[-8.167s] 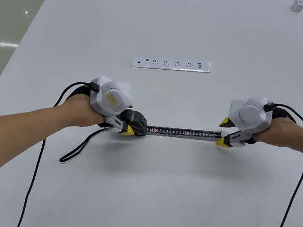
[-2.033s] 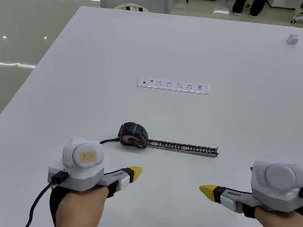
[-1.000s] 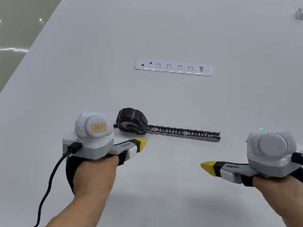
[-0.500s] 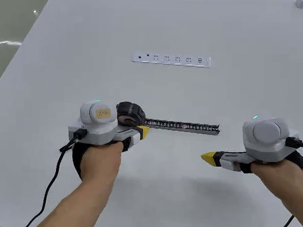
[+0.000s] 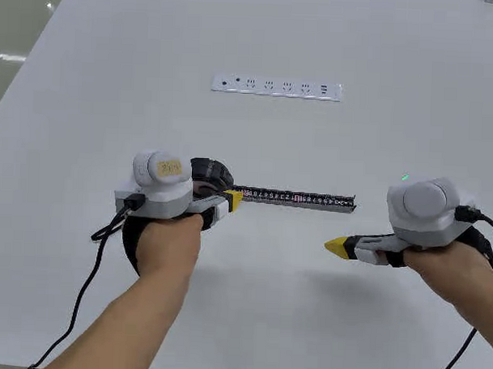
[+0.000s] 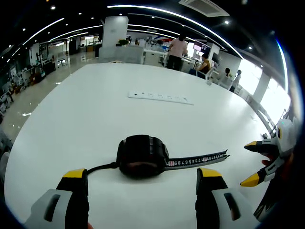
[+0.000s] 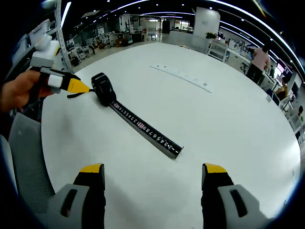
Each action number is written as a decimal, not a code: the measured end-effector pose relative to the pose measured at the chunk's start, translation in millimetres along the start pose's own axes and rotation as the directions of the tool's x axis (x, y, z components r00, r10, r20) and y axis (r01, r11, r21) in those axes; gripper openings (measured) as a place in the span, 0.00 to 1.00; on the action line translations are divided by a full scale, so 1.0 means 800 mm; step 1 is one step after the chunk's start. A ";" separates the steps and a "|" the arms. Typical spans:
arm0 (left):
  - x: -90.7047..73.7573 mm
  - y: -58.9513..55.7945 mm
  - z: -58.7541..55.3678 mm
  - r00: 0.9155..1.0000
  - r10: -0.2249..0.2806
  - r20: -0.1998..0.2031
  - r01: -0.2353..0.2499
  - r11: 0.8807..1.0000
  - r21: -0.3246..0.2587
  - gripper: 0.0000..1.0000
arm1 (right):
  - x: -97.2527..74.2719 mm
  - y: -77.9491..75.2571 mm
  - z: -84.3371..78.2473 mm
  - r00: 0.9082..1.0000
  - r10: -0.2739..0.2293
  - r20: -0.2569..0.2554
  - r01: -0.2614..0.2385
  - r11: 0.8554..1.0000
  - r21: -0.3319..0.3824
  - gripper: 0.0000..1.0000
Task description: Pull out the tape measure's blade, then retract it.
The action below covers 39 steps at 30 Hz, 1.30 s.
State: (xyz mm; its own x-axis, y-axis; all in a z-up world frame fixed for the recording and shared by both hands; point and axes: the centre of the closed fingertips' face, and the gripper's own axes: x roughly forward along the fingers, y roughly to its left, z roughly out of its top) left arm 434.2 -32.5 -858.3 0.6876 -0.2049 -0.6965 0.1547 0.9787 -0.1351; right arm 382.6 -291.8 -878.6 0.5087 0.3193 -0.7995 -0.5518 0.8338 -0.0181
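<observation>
Where the white desk (image 5: 316, 41) carries the work, the tape measure's case (image 5: 212, 173) is taken as the reference for every position below. It lies on the desk in front of the person, left of centre in the head view, on its side, black and rounded. The left tool (image 6: 142, 172) is held in the person's left hand just on the near side of the case. Its jaws stand wide apart and grip nothing, and in the left gripper view the case sits ahead of and between the two yellow tips, with no contact visible. The right tool (image 7: 153, 168) is held in the right hand well to the right of the case, on the near side of the blade's far end. Its jaws are also spread and empty, and they point back toward the case. A white power strip (image 5: 277, 87) lies flat on the far side of the case, well apart from it. The blade (image 5: 299, 199) is extended from the case toward the right and rests flat on the desk, with its printed numbers legible. A thin black strap (image 6: 101, 167) leaves the case on the side opposite the blade.
</observation>
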 end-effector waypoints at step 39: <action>0.052 0.001 0.007 1.000 0.003 -0.025 -0.004 1.000 -0.027 0.84 | 0.044 -0.038 0.008 0.976 0.152 -0.153 -0.210 0.835 -0.509 0.54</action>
State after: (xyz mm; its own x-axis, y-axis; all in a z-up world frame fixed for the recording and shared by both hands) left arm 467.3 -40.4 -883.3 0.6702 -0.2016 -0.7143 0.1328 0.9794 -0.1519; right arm 421.2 -303.1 -902.6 0.3117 0.3701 -0.8751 -0.9036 0.4002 -0.1526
